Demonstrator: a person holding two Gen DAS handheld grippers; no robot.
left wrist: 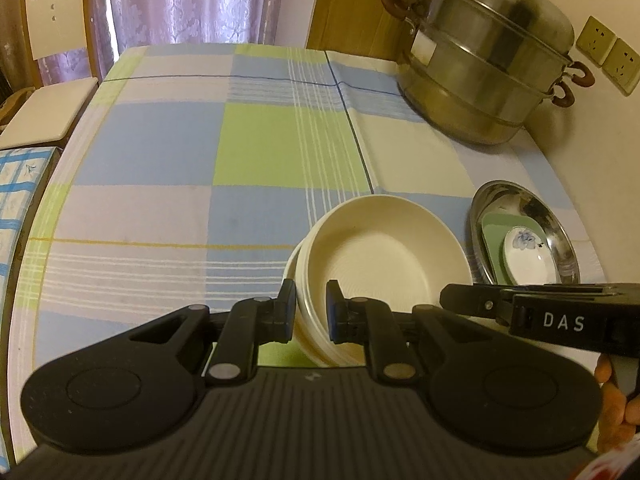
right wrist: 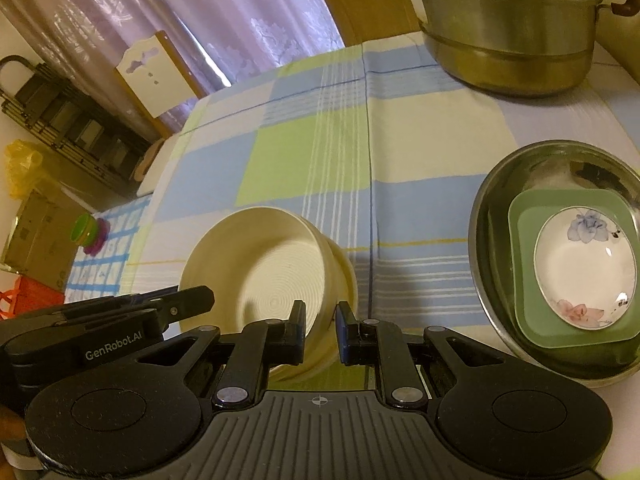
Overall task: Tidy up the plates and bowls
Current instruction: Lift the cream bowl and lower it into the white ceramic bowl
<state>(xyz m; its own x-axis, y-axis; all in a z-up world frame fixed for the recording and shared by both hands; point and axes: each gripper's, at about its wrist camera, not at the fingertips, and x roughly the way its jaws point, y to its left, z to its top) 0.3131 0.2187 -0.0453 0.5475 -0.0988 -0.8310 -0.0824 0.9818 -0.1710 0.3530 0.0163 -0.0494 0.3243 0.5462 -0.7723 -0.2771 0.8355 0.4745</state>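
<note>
One cream bowl (left wrist: 384, 256), tipped on its side on the checked cloth (left wrist: 160, 148), and both grippers are on it. Left gripper (left wrist: 311, 312) pinches the bowl's rim between its pads, one finger outside, one inside. Right gripper (right wrist: 319, 330) straddles the rim at the opposite edge, jaws narrowed around the wall; whether the pads touch it I cannot tell. To the right, one steel basin (right wrist: 488, 240) holds one green square plate (right wrist: 524, 216) with one flowered white dish (right wrist: 584, 268) on top. One lidded steel steamer (left wrist: 480, 68) stands at the far edge. Writing: "DAS" on the right gripper's side, "GenRobot.AI" on the left's. Both grippers reach in low, side by side.
</note>
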